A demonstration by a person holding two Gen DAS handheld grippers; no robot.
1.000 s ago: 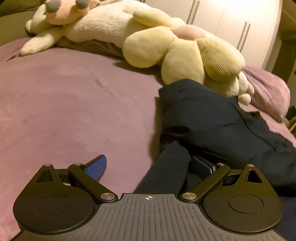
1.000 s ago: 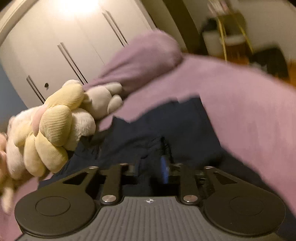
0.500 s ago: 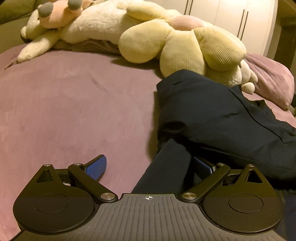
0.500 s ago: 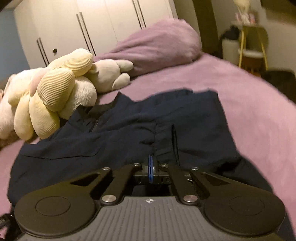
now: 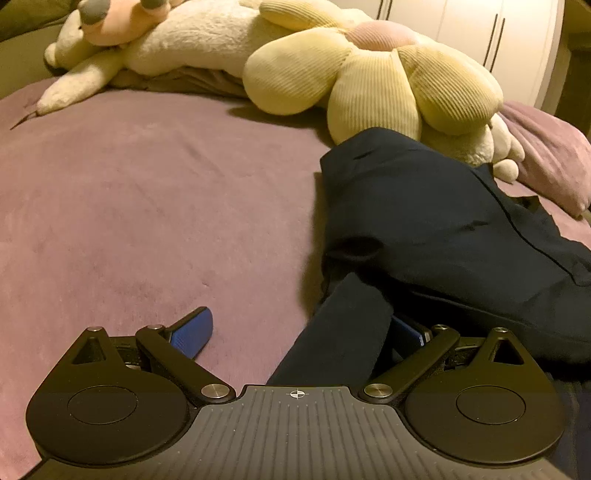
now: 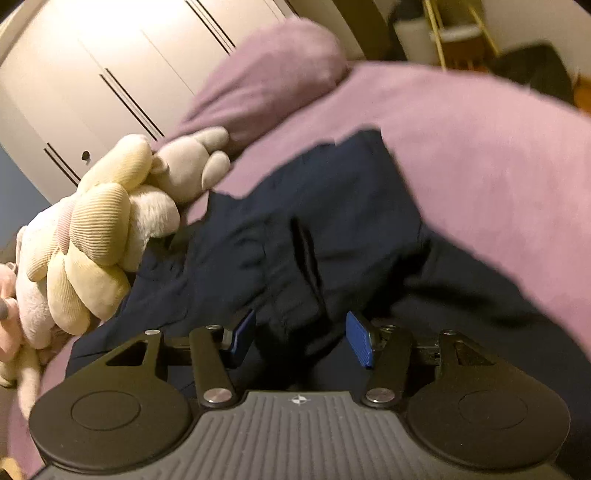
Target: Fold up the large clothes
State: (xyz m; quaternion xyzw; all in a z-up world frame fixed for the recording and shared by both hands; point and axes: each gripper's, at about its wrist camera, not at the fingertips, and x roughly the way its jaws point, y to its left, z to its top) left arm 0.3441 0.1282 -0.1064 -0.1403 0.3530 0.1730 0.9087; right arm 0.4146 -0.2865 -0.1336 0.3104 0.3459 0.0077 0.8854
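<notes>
A dark navy garment (image 5: 436,221) lies crumpled on the purple bedspread (image 5: 147,206), its far edge against the plush flower. In the left wrist view a fold or strip of it (image 5: 343,332) runs between my left gripper's (image 5: 299,332) spread blue pads; the jaws are open and the right pad is partly hidden by cloth. In the right wrist view the garment (image 6: 295,229) fills the middle. My right gripper (image 6: 301,338) is open just above a bunched fold, with both blue pads showing and nothing held.
A yellow plush flower (image 5: 373,74) and a cream plush animal (image 5: 177,40) lie along the bed's far side. A purple pillow (image 6: 266,77) sits at the head. White wardrobe doors (image 6: 110,74) stand behind. A yellow-legged side table (image 6: 454,33) stands beyond the bed.
My right gripper was shut on the garment and has now opened, letting the cloth go; its view has tilted. My left gripper stays open and moved forward slightly.
</notes>
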